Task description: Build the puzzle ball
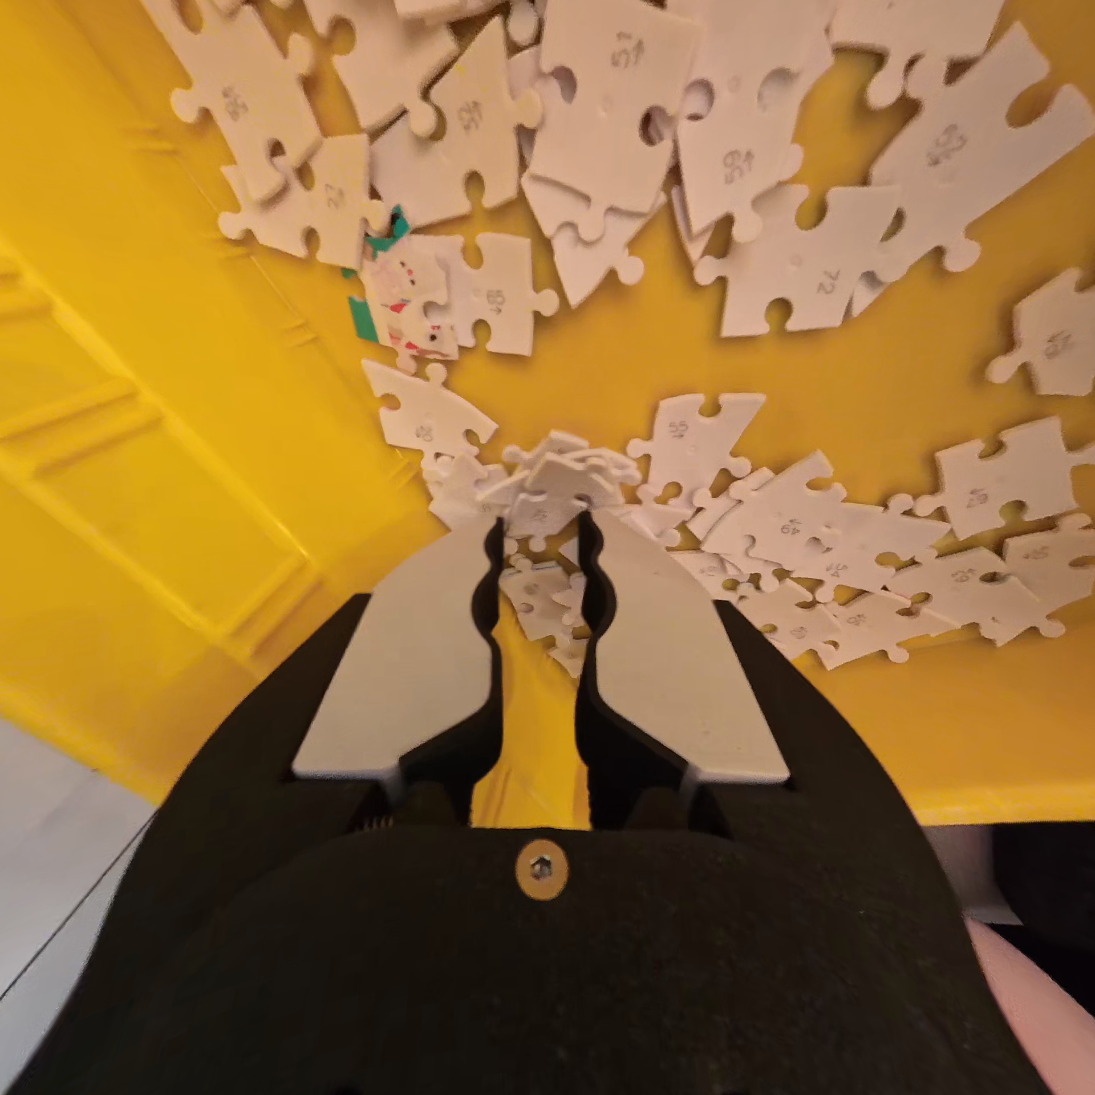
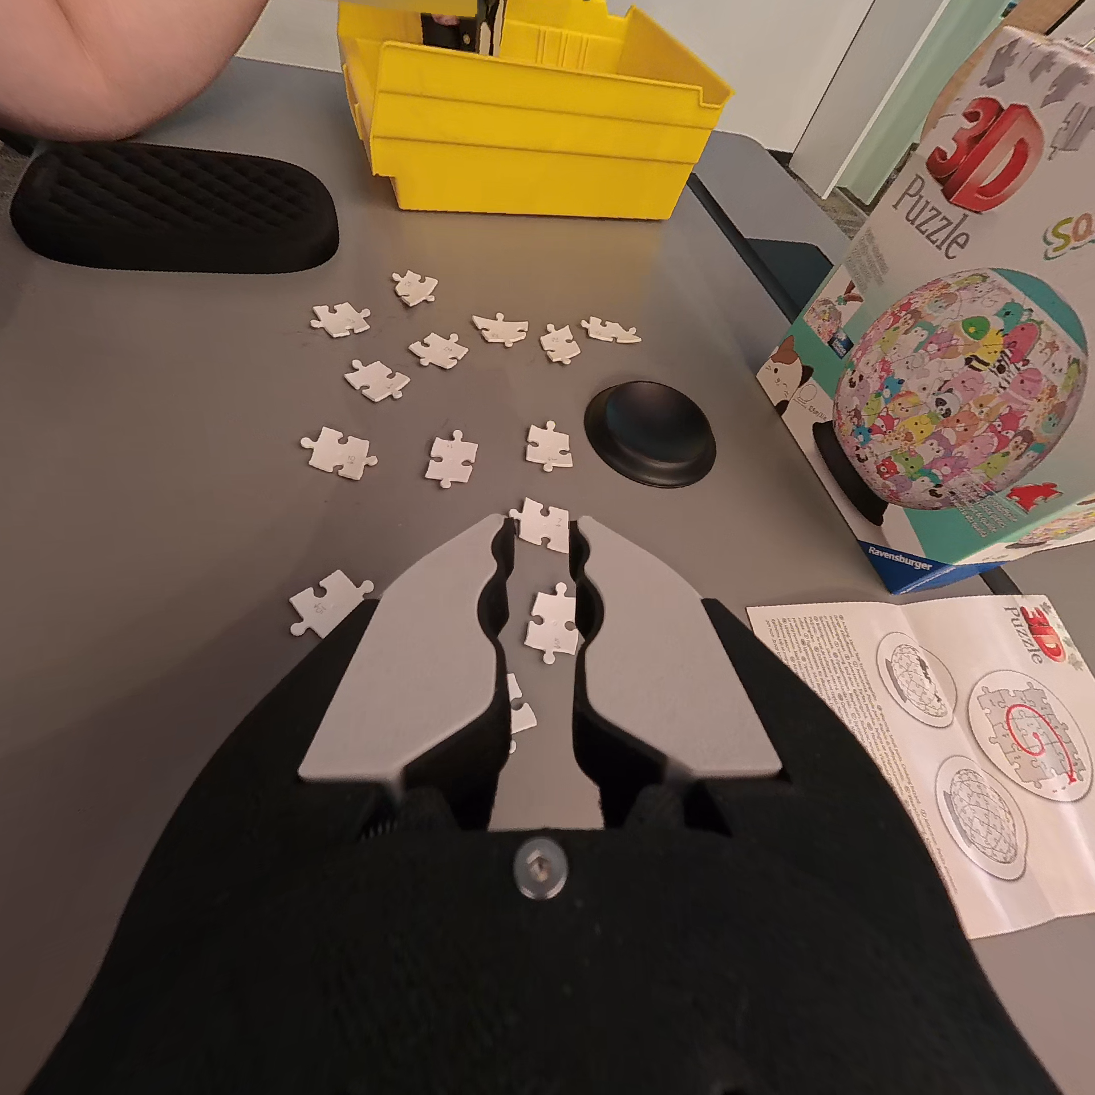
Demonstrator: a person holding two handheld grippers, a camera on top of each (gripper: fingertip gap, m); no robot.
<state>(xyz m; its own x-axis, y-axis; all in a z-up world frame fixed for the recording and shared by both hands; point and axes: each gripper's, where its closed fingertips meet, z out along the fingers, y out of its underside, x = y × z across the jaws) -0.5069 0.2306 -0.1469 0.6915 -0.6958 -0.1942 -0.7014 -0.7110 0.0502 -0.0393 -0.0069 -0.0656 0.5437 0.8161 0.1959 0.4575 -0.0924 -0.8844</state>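
Grey tabletop [image 2: 178, 533] carries loose white curved puzzle pieces [image 2: 450, 459] ahead of the right tool [image 2: 540, 524], its jaws spread and empty; none are joined, so assembly has barely begun. Inside the yellow plastic bin [image 1: 178, 415], the left tool [image 1: 540, 521] pinches one heaped piece [image 1: 542, 512].

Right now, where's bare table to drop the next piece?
Free: grey table left of the loose pieces, below the black pad. Also between the stand and the leaflet. Crowded: centre, and the yellow bin floor.
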